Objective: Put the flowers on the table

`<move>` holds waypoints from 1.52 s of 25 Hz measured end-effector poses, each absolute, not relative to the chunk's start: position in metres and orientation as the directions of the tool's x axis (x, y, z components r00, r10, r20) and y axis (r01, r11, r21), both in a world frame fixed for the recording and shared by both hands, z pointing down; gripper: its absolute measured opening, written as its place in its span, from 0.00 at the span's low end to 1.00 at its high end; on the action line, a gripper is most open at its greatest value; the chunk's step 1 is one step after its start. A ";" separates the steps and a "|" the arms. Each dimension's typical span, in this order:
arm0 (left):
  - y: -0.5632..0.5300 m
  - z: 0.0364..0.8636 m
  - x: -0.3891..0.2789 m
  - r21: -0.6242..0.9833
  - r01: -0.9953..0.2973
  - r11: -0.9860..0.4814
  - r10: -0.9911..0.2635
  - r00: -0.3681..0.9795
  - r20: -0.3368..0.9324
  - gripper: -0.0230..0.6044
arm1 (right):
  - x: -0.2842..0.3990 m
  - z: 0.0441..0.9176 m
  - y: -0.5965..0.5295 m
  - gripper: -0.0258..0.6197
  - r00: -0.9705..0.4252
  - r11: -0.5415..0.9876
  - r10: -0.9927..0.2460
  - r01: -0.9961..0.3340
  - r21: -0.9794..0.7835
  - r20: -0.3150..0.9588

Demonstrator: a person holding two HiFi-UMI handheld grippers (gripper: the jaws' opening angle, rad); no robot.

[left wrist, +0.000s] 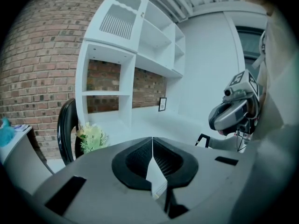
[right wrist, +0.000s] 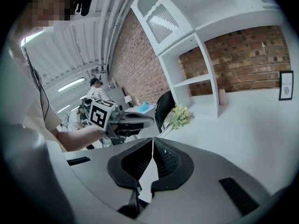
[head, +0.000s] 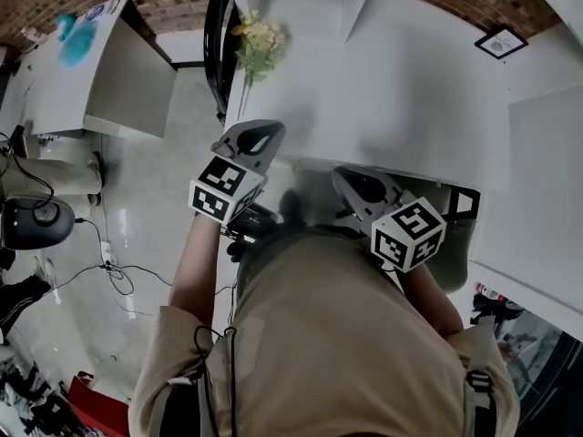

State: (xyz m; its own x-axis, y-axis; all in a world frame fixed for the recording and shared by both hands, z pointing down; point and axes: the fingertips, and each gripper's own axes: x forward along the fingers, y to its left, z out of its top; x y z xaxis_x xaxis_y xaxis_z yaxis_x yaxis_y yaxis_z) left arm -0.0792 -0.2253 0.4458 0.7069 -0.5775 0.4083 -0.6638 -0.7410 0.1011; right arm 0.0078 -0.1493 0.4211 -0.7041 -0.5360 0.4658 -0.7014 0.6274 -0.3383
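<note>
Here we hold the left gripper (head: 253, 139) and the right gripper (head: 363, 188) at the near edge of the table (head: 401, 89), both with jaws pressed together on nothing, while the flowers (head: 260, 44) lie at its far left edge beside a chair (head: 216, 48).

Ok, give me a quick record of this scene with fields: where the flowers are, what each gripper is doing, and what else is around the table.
flowers: at the far left corner of the white table, beside the black chair
left gripper: shut, empty, at the table's near edge
right gripper: shut, empty, beside the left one
far side of table: white shelf unit, small framed picture
flowers held: no, neither gripper touches them
</note>
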 end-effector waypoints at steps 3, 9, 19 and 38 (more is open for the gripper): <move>-0.218 0.439 -0.073 0.102 -0.661 -0.744 -0.577 0.712 0.400 0.05 | 0.011 0.418 -0.143 0.08 -0.711 0.637 -0.537 -0.695 -0.334 0.455; -0.201 0.444 -0.063 0.075 -0.663 -0.745 -0.577 0.697 0.425 0.05 | 0.018 0.414 -0.131 0.08 -0.717 0.640 -0.546 -0.691 -0.337 0.434; -0.163 0.433 -0.054 0.075 -0.671 -0.737 -0.593 0.696 0.404 0.05 | 0.025 0.412 -0.099 0.08 -0.737 0.668 -0.531 -0.667 -0.329 0.417; -0.063 0.414 -0.029 0.111 -0.725 -0.679 -0.640 0.659 0.395 0.05 | 0.056 0.407 -0.015 0.07 -0.802 0.705 -0.470 -0.593 -0.389 0.369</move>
